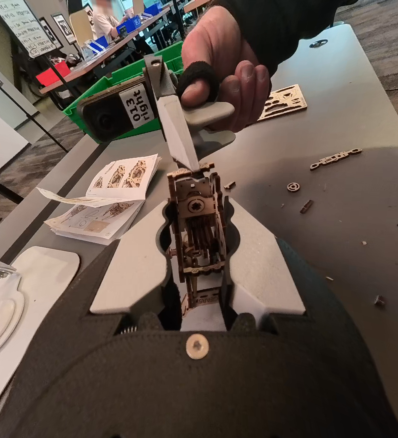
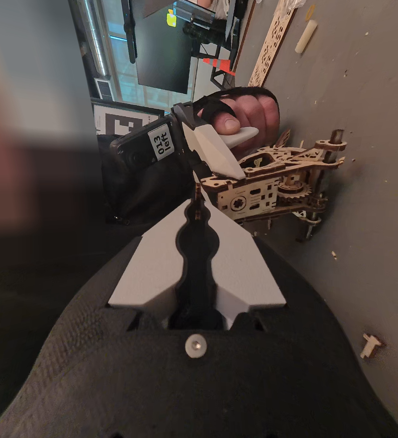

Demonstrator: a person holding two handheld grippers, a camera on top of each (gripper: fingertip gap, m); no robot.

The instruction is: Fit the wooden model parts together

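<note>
1. Wooden model (image 2: 276, 189) sits clamped between the left gripper (image 1: 196, 239) fingers, long axis along them, pointing to 12 o'clock in the left wrist view.
2. Small wooden piece (image 2: 198, 203) is pinched upright at the right gripper (image 2: 196, 208) fingertips, just beside the model's near end; the model lies at 2 o'clock.
3. Right gripper reaches the model's top from 11 o'clock in the left wrist view, tilted steeply down; the insert looks about to start.
4. Loose parts lie on the grey table (image 1: 335, 213).

Grey tabletop (image 1: 335, 78) stands on patterned dark carpet (image 1: 383, 42), with a green plastic bin (image 1: 112, 87) just beyond its far edge. Long brown tables (image 1: 93, 61) carrying blue bins (image 1: 129, 23) run across the room behind, a person (image 1: 103, 21) seated at one, and a handwritten whiteboard (image 1: 20, 26) on a stand sits at left. A dark monitor (image 2: 162, 57) and glazed partition (image 2: 122, 47) show opposite.
</note>
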